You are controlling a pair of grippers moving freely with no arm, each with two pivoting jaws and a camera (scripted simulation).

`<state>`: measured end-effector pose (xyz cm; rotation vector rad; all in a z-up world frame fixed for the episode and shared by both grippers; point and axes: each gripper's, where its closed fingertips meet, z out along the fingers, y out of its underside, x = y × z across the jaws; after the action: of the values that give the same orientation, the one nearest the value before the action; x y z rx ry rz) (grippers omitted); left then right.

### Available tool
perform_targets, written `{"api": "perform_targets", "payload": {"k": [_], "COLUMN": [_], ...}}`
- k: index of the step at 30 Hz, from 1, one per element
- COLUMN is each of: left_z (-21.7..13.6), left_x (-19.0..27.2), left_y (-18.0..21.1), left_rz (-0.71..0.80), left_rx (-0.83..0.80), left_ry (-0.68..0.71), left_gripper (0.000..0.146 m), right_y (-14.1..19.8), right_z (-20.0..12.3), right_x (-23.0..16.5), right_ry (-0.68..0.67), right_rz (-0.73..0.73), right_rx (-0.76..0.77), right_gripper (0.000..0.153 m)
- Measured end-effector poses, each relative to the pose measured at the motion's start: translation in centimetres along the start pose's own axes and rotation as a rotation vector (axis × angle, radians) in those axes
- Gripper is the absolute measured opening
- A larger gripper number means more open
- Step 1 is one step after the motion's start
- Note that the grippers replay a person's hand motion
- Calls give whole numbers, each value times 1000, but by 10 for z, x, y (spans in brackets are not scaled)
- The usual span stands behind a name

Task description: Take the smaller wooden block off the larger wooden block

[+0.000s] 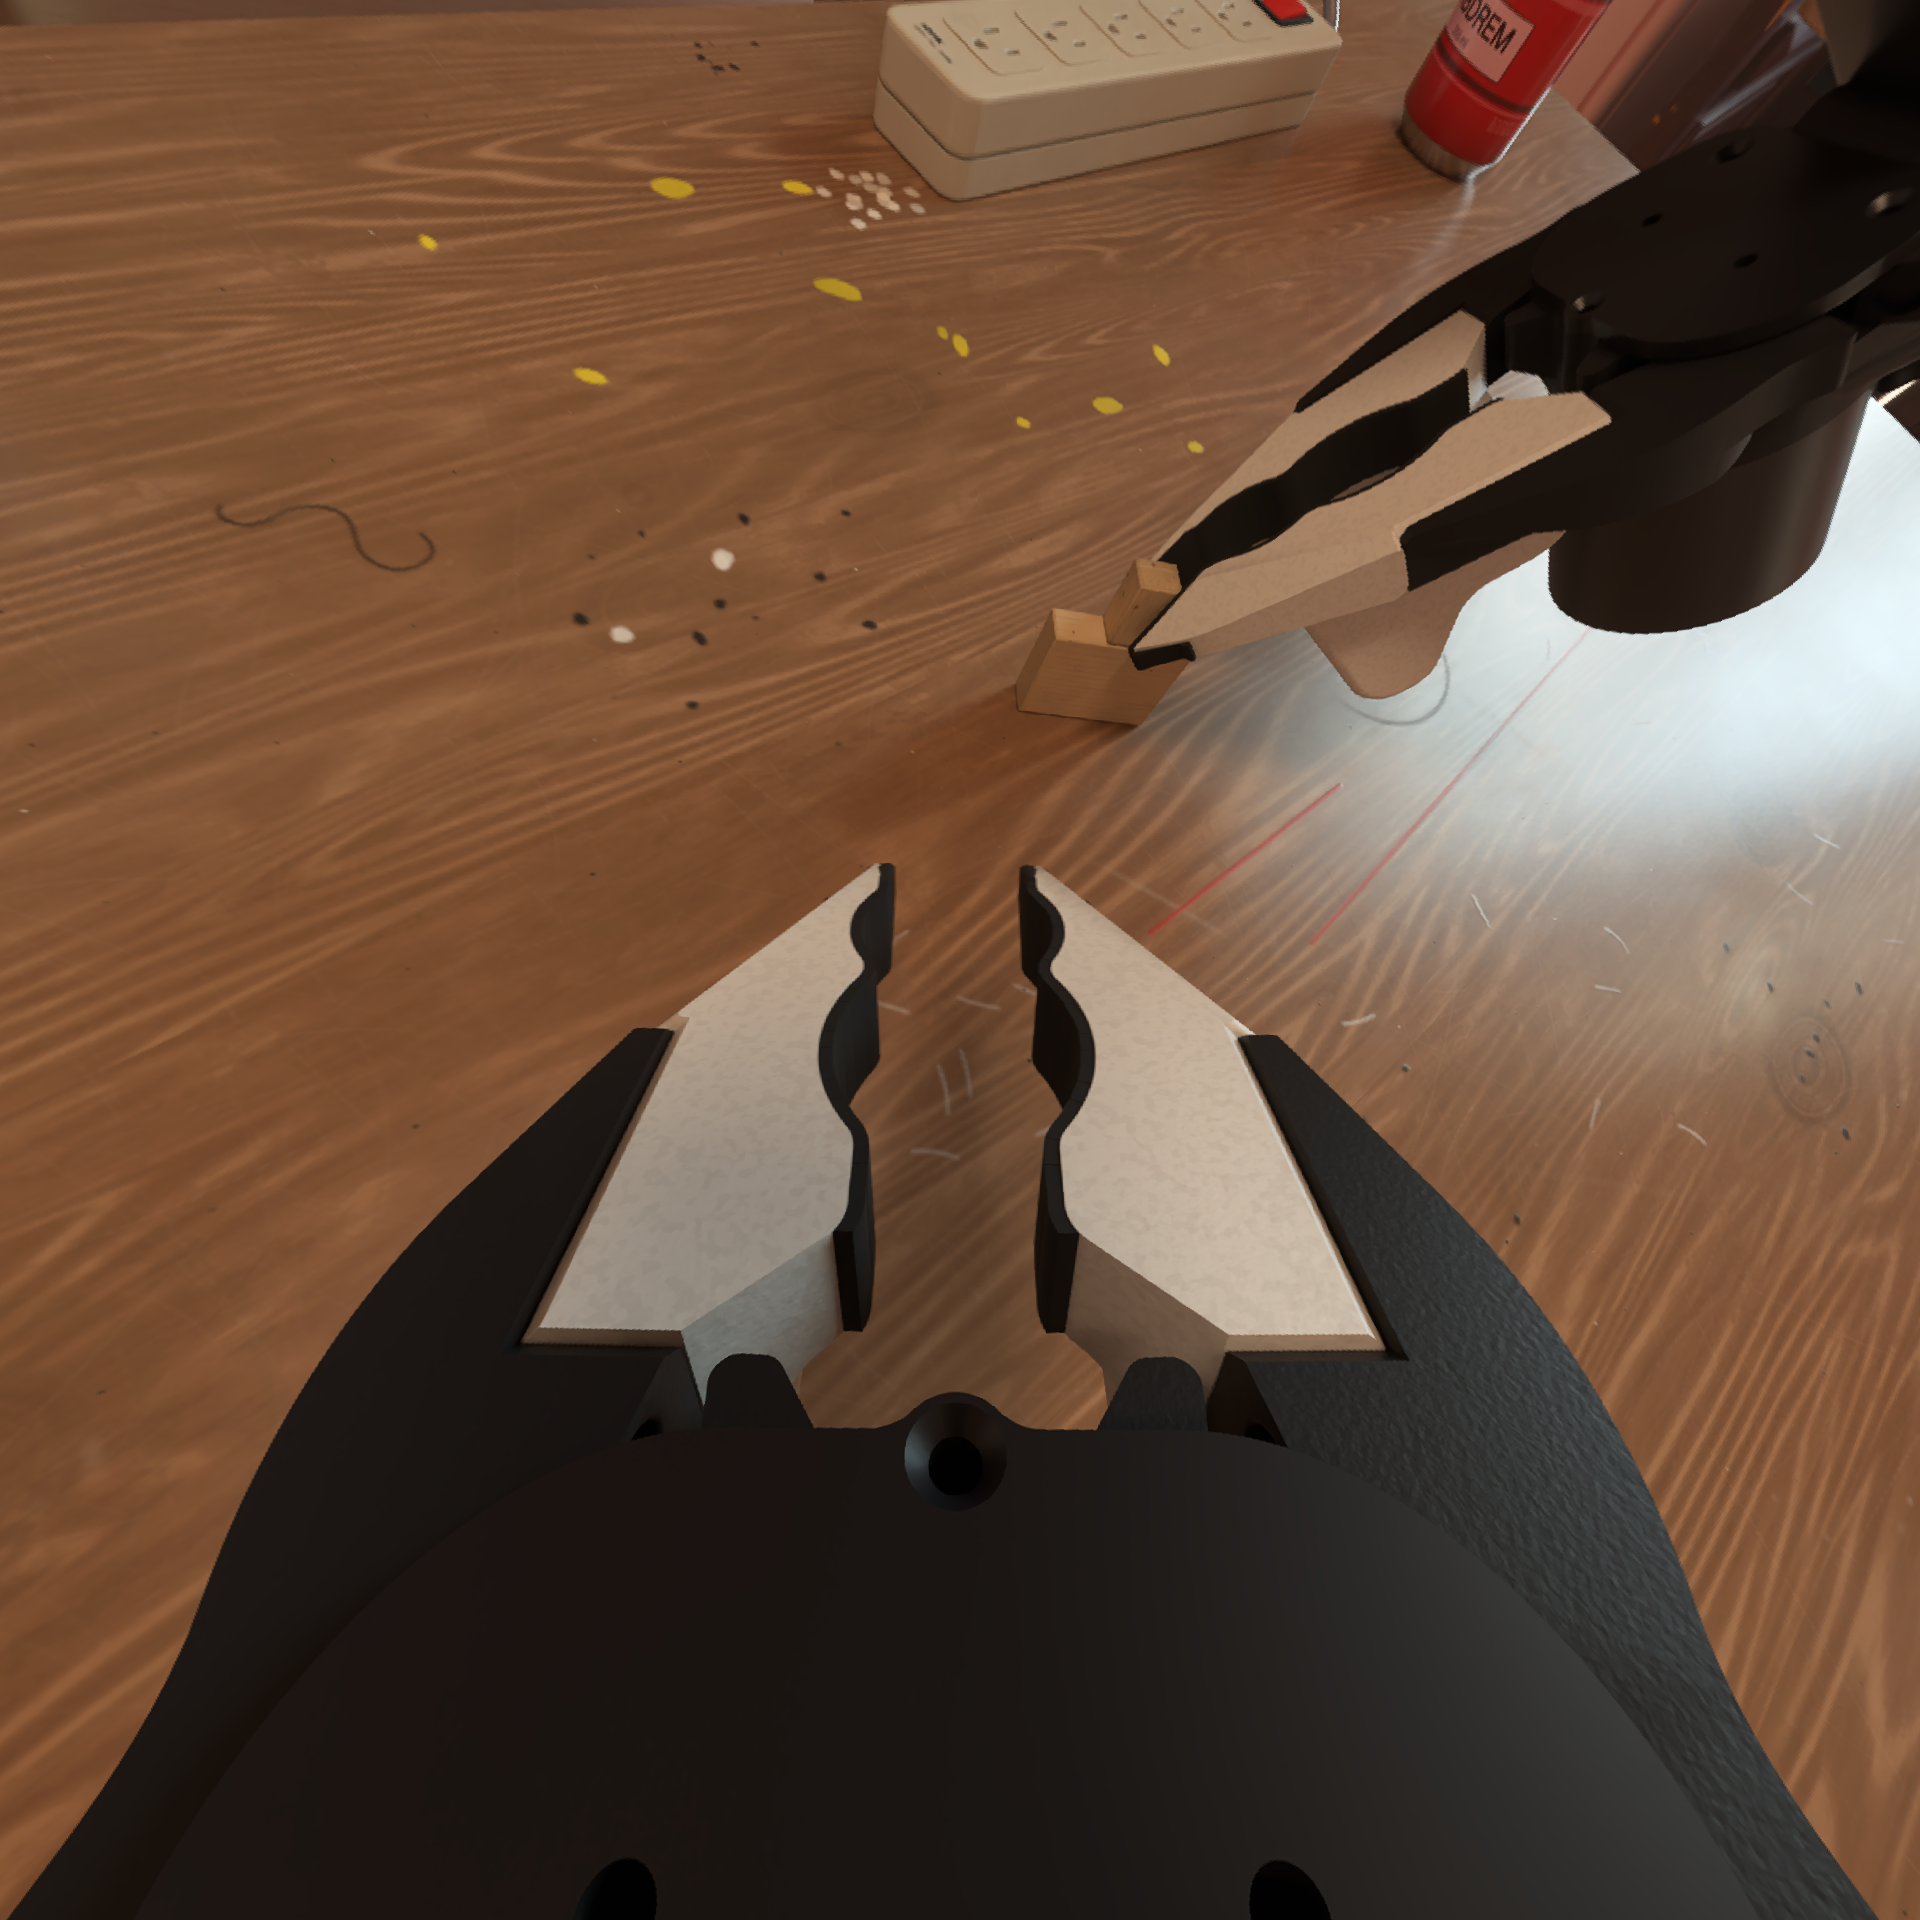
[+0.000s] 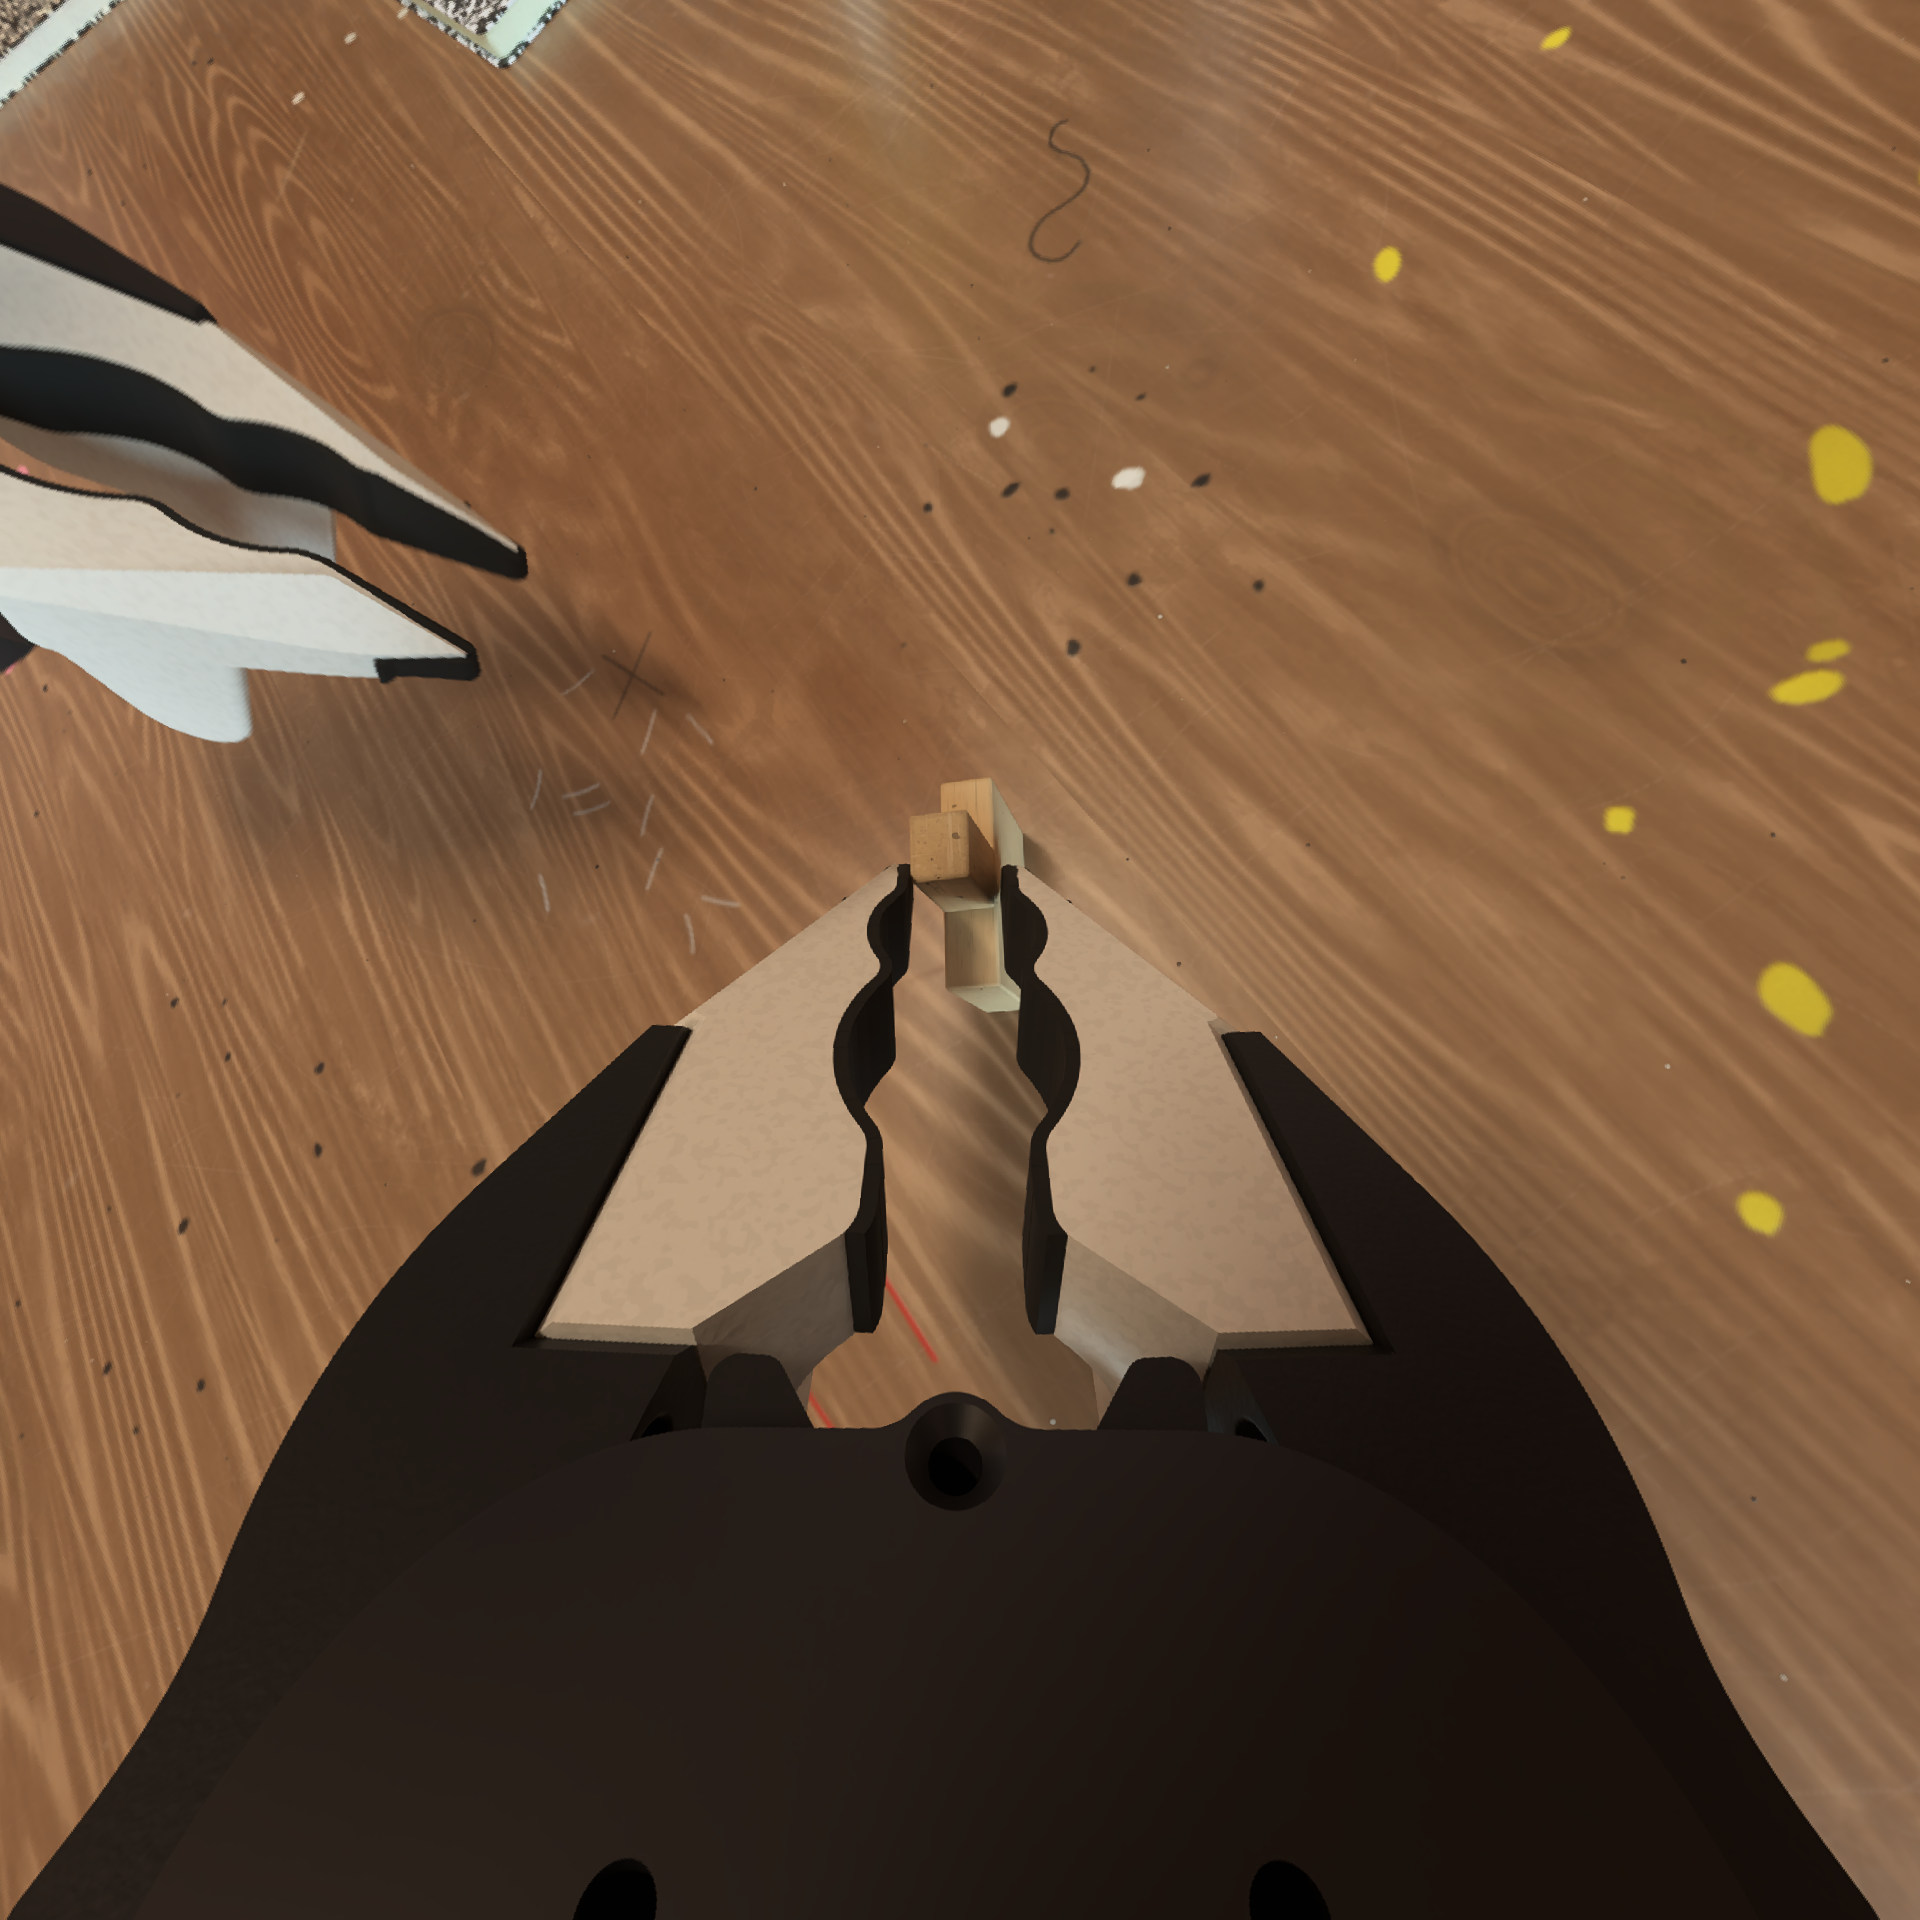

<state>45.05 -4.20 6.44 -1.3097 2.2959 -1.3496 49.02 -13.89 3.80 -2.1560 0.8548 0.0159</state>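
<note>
The smaller wooden block (image 2: 940,847) stands on the larger, paler wooden block (image 2: 979,961), which lies on the wooden table. My right gripper (image 2: 955,875) has its two fingertips pressed against the small block's sides, jaws narrowed onto it. The small block still rests on the larger one. In the left wrist view the right gripper (image 1: 1164,613) reaches in from the upper right onto the small block (image 1: 1136,594) above the larger block (image 1: 1081,681). My left gripper (image 1: 956,878) is open and empty, hovering over bare table short of the blocks; it also shows in the right wrist view (image 2: 497,615).
A beige power strip (image 1: 1101,83) and a red can (image 1: 1486,83) stand at the far edge of the table (image 1: 416,831). Yellow, white and black paint specks and thin red lines mark the tabletop. A patterned object (image 2: 478,21) lies at the far top left.
</note>
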Motion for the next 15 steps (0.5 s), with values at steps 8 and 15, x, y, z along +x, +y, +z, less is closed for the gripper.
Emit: {"api": "perform_targets", "payload": {"k": [8,15], "left_z": [-5,12], "left_x": [-12,-12], "left_y": [-25,-23], "left_rz": [95,159], "left_rx": [-13,-117], "left_ry": [-42,-14], "left_gripper": [34,28], "right_y": [-4,-8], "right_z": [1,1], "right_x": [-2,-5], "right_ry": [-2,9], "right_rz": [-39,-95], "right_rx": [6,7], "right_gripper": [11,10]}}
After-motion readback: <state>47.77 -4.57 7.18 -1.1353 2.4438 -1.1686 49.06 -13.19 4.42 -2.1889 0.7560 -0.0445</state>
